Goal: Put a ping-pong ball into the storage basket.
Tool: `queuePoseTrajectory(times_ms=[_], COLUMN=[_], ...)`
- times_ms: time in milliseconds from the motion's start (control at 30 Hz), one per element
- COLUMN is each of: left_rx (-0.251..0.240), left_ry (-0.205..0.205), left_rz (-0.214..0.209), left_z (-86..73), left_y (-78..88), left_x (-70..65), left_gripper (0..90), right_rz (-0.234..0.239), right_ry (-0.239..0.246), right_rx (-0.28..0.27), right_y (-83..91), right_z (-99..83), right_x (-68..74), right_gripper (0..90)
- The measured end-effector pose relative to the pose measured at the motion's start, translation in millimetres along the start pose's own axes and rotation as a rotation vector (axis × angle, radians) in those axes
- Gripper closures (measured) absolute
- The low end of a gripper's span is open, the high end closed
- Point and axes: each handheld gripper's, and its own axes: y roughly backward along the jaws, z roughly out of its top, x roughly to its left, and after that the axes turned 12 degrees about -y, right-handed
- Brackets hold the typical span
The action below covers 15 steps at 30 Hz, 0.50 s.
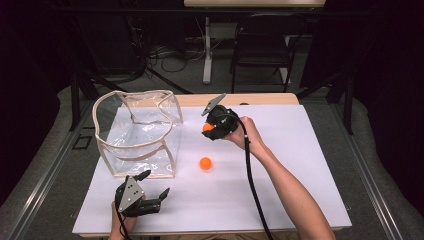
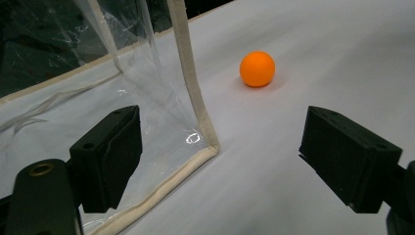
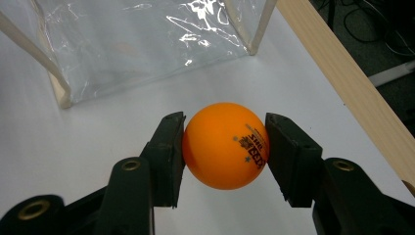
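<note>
An orange ball (image 3: 226, 145) with small printed marks sits pinched between the two black jaws of my right gripper (image 3: 226, 152), held above the white sheet. In the high view that right gripper (image 1: 209, 128) hangs just right of the clear plastic bag (image 1: 137, 132), with its ball (image 1: 207, 127) showing at the tip. A second orange ball (image 1: 205, 163) lies loose on the sheet; the left gripper view shows it (image 2: 257, 68) beyond the bag's near corner (image 2: 208, 142). My left gripper (image 1: 155, 183) rests near the front edge, jaws wide apart and empty, also seen as left gripper (image 2: 220, 156).
The clear bag with cream trim stands upright and open-topped on the left of the white sheet (image 1: 280, 170). A wooden table edge (image 3: 342, 78) runs along the far side. A black chair (image 1: 262, 45) and cables sit beyond the table.
</note>
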Motion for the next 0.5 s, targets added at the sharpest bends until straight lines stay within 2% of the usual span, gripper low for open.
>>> queuePoseTrajectory(times_ms=[300, 367, 500], left_rx=[-0.005, -0.008, -0.008], left_ry=[-0.001, 0.007, 0.004], left_rz=[0.004, -0.001, -0.005], left_z=[0.8, 0.6, 1.0], left_y=[-0.4, -1.3, -0.7], left_x=[-0.4, 0.7, -0.5], left_gripper=[15.8, 15.8, 15.8], right_rz=[0.006, -0.006, 0.006], right_ry=[0.015, 0.027, 0.018], right_rx=[-0.017, -0.005, -0.029], right_y=[2.9, 3.6, 7.5], right_z=[10.3, 14.0, 19.0], right_x=[2.0, 3.7, 3.8], right_gripper=[51.2, 51.3, 51.3])
